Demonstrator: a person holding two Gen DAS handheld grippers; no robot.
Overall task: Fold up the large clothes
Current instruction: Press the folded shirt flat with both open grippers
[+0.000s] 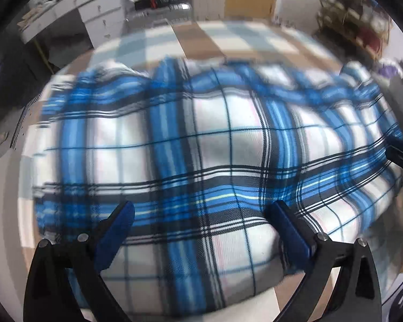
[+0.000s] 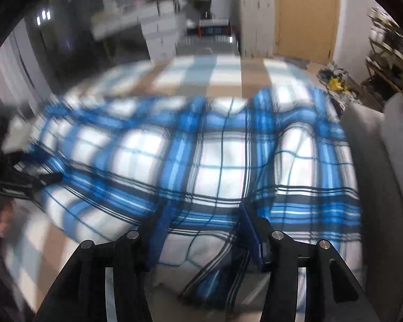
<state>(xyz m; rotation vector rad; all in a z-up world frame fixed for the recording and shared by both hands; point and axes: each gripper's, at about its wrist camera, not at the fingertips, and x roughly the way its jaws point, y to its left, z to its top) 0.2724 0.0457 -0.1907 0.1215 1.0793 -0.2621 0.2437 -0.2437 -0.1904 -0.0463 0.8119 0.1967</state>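
My left gripper (image 1: 201, 214) gapes empty over the soft, floppy plaid garment (image 1: 201, 139); right gripper (image 2: 204, 220), half-open, straddles its bunched near hem, untouched; I'd pinch there.

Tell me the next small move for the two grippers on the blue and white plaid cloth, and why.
Probably close the right gripper on the blue and white plaid cloth: a fold already sits between its half-closed jaws. The left gripper hangs wide open over the near edge, gripping nothing.
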